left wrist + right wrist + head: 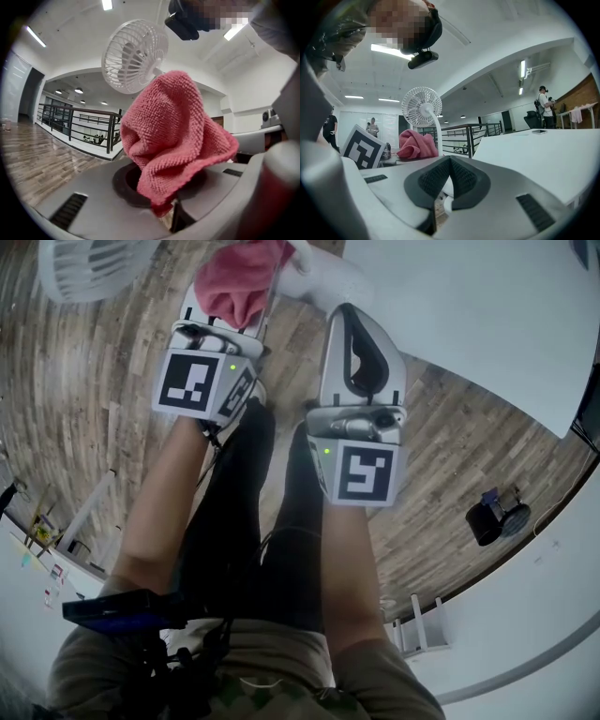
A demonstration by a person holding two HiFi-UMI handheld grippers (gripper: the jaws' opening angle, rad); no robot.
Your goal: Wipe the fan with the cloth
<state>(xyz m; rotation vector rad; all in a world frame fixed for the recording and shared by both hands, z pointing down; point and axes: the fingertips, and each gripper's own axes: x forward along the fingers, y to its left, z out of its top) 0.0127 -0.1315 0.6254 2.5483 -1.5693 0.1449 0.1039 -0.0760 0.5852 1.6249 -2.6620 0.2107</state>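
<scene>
- Currently the left gripper [163, 208] fingers pinch a fold of the pink cloth [178, 136]; the fan [136, 56] stands just beyond it.
- Right gripper [443, 190] fingers are pressed together, empty.
- Risk: the grille may snag the cloth loose, or the unbraced fan may tip.

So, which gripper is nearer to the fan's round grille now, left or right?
Left. In the head view the left gripper, shut on the pink cloth, is just right of the grille; the right gripper, shut, is farther right, beyond the left one.
</scene>
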